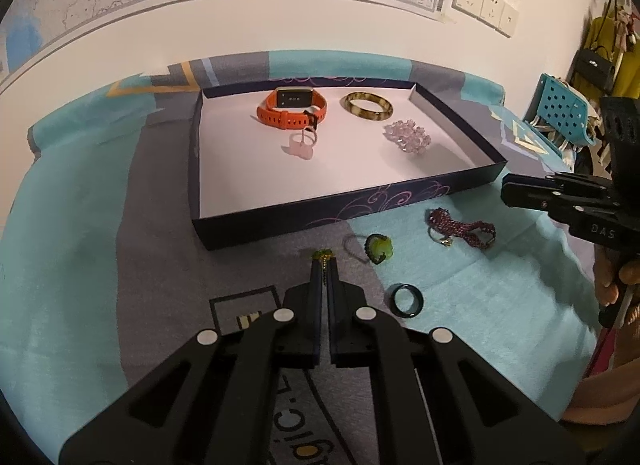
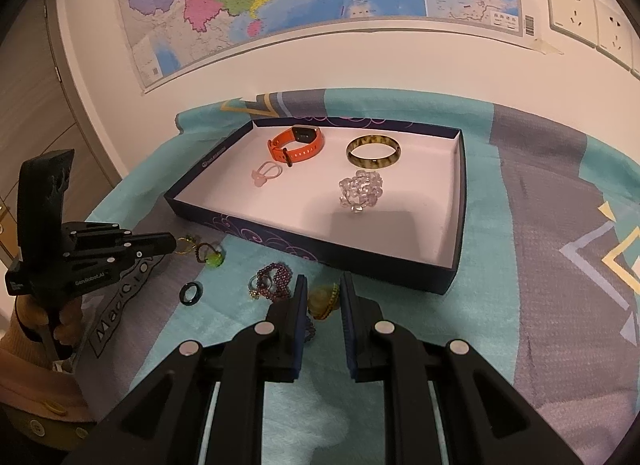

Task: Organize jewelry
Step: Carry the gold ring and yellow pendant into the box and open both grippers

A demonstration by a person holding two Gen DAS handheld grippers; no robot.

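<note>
Now the left gripper [image 1: 324,265] has its fingers pressed together on a thin gold chain [image 1: 329,271] with a green bead, lying on the table. From there the box [image 1: 320,205] sits at twelve o'clock, near. The right gripper [image 2: 323,291] is half-spread around an amber bracelet [image 2: 320,301]; whether it pinches, I cannot tell.

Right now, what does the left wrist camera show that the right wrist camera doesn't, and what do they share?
Only the left wrist view shows the teal perforated plastic piece and the left gripper shut on a thin gold chain with a green piece. Only the right wrist view shows the yellowish bead item between the right gripper's fingers. Both show the dark shallow box holding the orange-strapped watch and amber bangle, plus the black ring on the cloth.
</note>
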